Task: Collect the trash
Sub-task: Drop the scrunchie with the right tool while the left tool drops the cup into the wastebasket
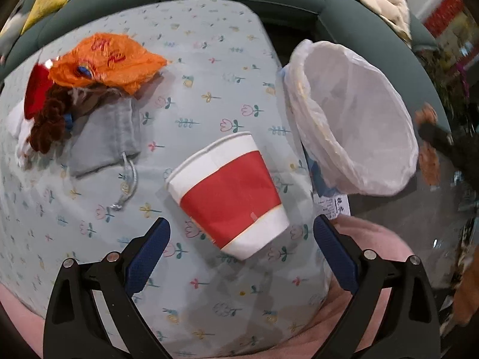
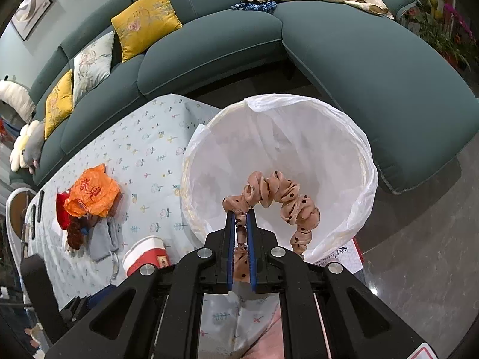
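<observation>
Right gripper (image 2: pixel 241 214) jaws clench one scrunchie (image 2: pixel 278 194); left gripper (image 1: pixel 241 224) jaws spread around perhaps one cup (image 1: pixel 227 191)

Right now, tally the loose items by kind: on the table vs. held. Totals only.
Paper cup: 1
Orange plastic bag: 1
Grey drawstring pouch: 1
Brown yarn piece: 1
Red item, kind unclear: 1
Polka-dot scrunchie, in the right gripper over the bin: 1
Total: 6
</observation>
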